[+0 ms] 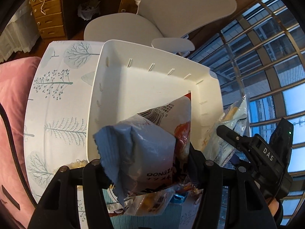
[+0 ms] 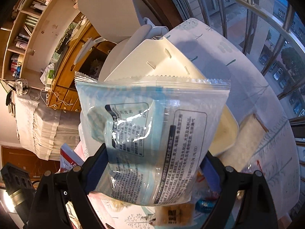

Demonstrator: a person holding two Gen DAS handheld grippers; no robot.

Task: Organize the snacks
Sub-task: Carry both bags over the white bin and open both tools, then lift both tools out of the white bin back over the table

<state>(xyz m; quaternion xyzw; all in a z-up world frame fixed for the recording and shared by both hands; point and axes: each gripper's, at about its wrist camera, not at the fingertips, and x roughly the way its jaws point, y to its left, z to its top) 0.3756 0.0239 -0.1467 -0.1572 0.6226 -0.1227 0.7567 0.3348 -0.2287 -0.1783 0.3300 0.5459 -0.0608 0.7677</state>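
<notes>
My left gripper is shut on a white, blue and red snack bag, held over the near edge of an empty white bin on the tree-print tablecloth. My right gripper is shut on a clear and blue snack packet, held up before the same white bin. In the left wrist view the right gripper and its packet hang just right of the bin. Loose wrapped snacks lie on the table under both grippers.
A round table with a tree-print cloth carries the bin. A white office chair stands behind it. A pink cushion lies at the left. Window bars run along the right. A pale cloth lies beside the bin.
</notes>
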